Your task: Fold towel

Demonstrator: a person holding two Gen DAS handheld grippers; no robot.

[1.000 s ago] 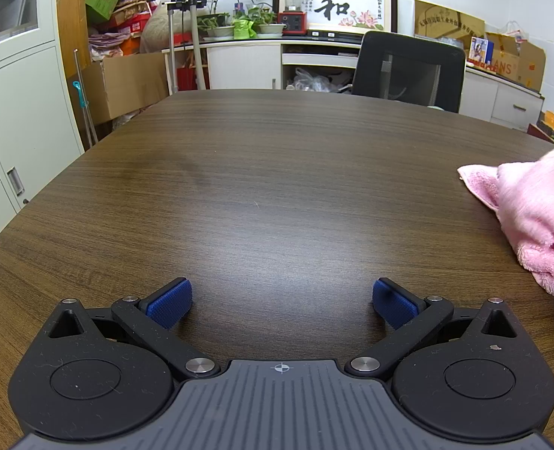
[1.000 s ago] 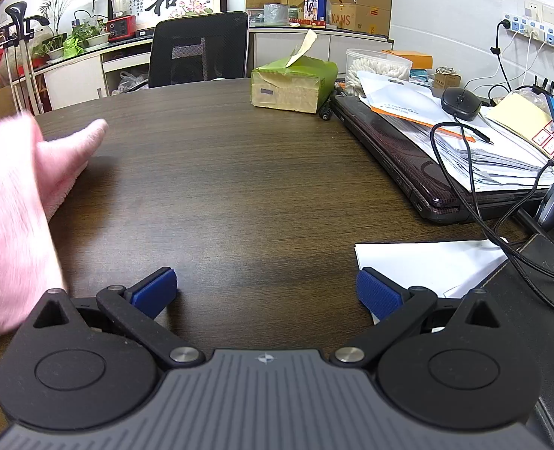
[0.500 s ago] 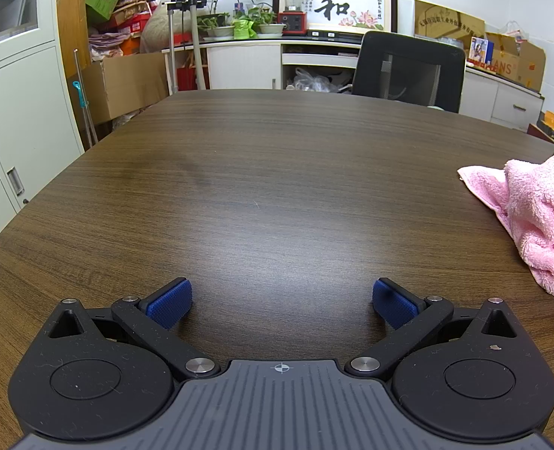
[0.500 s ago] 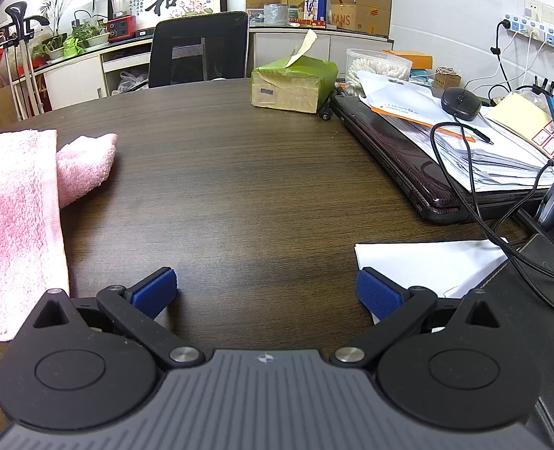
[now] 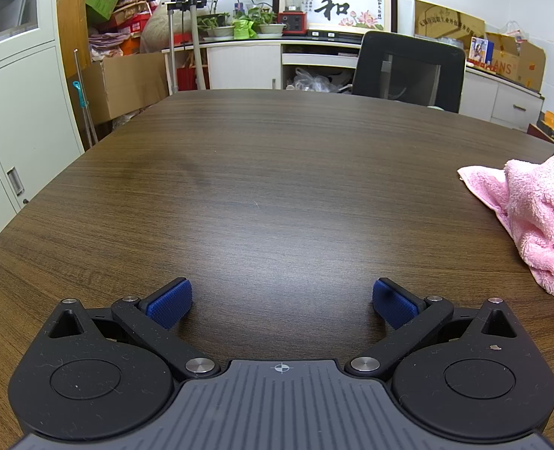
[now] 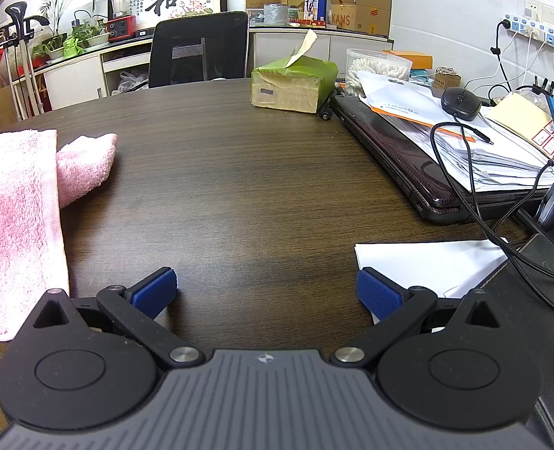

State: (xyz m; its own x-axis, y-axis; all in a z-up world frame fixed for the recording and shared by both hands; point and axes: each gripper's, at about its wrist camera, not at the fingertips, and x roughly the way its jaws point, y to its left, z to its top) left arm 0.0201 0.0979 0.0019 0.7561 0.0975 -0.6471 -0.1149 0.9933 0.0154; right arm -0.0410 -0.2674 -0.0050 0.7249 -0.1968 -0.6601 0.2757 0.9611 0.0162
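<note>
A pink towel (image 5: 535, 217) lies crumpled on the dark wooden table (image 5: 262, 172), at the right edge of the left wrist view. It also shows at the left edge of the right wrist view (image 6: 18, 210), partly cut off. My left gripper (image 5: 281, 302) is open and empty, low over the table, well left of the towel. My right gripper (image 6: 265, 292) is open and empty, just right of the towel, not touching it.
A green tissue box (image 6: 294, 84), a laptop (image 6: 408, 165) under papers, a mouse (image 6: 460, 103), cables and a white sheet (image 6: 427, 266) crowd the table's right side. A black chair (image 5: 408, 69) stands at the far edge.
The towel has dropped and settled onto the table, spreading lower between the two grippers. Both grippers have stayed still and open.
</note>
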